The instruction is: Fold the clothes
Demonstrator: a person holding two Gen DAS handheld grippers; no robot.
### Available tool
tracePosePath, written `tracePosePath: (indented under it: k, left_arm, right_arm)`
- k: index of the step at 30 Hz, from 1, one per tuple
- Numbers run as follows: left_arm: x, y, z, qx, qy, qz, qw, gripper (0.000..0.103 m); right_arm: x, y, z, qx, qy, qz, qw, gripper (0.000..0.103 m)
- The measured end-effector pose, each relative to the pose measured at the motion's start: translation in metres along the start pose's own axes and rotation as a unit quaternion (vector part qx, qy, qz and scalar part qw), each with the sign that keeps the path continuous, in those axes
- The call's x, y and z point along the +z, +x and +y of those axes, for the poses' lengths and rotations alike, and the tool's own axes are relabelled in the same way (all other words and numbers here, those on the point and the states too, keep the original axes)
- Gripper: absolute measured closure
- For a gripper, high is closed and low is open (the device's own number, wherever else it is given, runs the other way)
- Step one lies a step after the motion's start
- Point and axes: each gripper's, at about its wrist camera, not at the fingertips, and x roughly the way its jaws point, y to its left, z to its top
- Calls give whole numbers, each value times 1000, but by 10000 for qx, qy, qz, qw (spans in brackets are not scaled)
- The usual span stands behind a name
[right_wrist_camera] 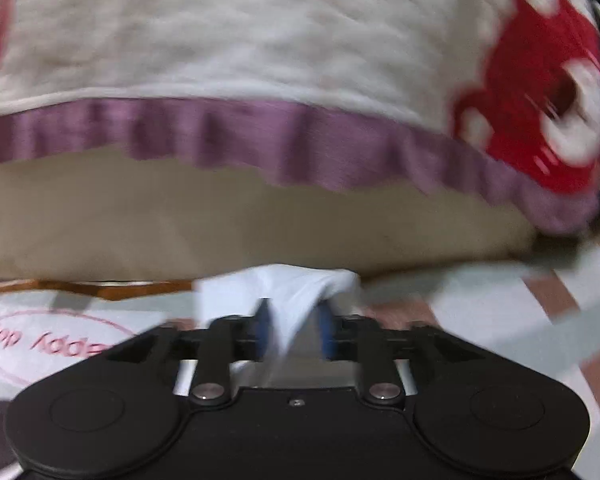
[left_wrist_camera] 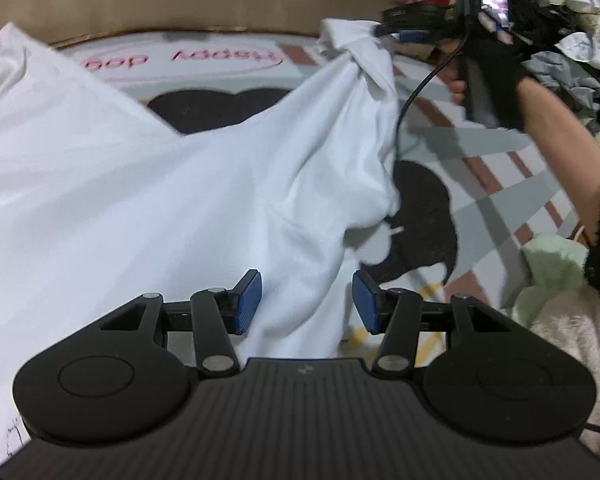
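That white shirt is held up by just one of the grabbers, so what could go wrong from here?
1. The right gripper pinches only a small bunched corner of the white shirt, so the cloth may slip out.
2. The left gripper is open around a hanging fold without gripping it; closing there may catch the wrong layer and skew the fold.
3. The black cable hangs against the shirt and might snag.

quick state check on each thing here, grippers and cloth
left gripper: open, white cloth between its blue pads, not clamped
right gripper: shut on the cloth
white cotton garment: one corner lifted, the rest spread on the patterned mat
pile of mixed clothes: unfolded, heaped
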Motion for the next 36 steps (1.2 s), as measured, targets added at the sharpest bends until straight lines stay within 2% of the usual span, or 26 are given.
tracePosePath:
  k: [2,3,5,8,10,11,16,17,19,20,21,23,25,27,28,31,32,33,34,35,36]
  left_arm:
    - [-1,4,5,-14,-116,26,9999,54]
    - [-1,4,7,-39,-133,25,9999,54]
    - [0,4,5,-21,-82,64,9999,54]
    - [-1,5,2,162,13,115,9998,49]
    - [-3,6,0,175,1,120,9998,48]
    - [-5,6,0,182,-5,122,9998,48]
    - [-8,7,-3,246,45,158,9996,46]
    - [-8,8,-2,280,38,192,9994,46]
    - [-7,6,4,355,-55,224,9991,45]
    - [-7,5,5,350,-48,237,9991,45]
    - [-8,5,6,345,-41,250,9991,46]
    - [-9,3,8,335,-27,276,9991,46]
    - [-10,1,11,324,-13,302,9990,46]
    - [-11,0,13,314,1,327,9990,45]
    - [-12,-1,15,309,8,340,9989,45]
    - [-12,-3,17,258,-57,369,9990,45]
    - [-12,-3,17,255,-42,377,9990,45]
    - [-13,-3,17,258,-9,377,9990,45]
    - [-13,-2,17,260,22,378,9989,43]
    - [-13,-2,16,256,35,384,9989,42]
    - [-12,-1,15,230,32,392,9990,38]
  right_arm:
    - [0,2,-16,-442,339,255,9981,54]
    - [2,3,-19,-527,493,355,9968,53]
    - [6,-5,-21,-145,689,401,9967,53]
    - [7,-18,-4,482,453,622,9959,50]
    - [1,-17,23,717,-20,828,9940,39]
    - [-2,-16,38,832,-260,931,9918,37]
    - [-37,13,81,637,-1111,1287,9834,38]
    - [-40,19,84,424,-1235,1216,9839,40]
    - [-42,26,85,47,-1465,1077,9833,91]
    - [-38,22,82,-122,-1464,971,9844,96]
    - [-34,17,78,-291,-1457,862,9851,96]
    - [-19,-8,55,-445,-1000,425,9931,97]
    - [-3,-35,17,-351,-97,130,9993,97]
    - [-2,-44,-23,-23,921,164,9956,97]
    - [-6,-42,-41,-78,1317,198,9911,97]
    - [-21,-26,-75,-1098,1515,563,9807,95]
    - [-26,-23,-84,-1163,1625,670,9775,95]
    - [-28,-27,-90,-996,1876,697,9747,94]
    - [-29,-30,-95,-818,2131,719,9709,86]
    - [-31,-34,-101,-640,2385,741,9662,83]
    - [-31,-37,-100,-448,2559,700,9631,67]
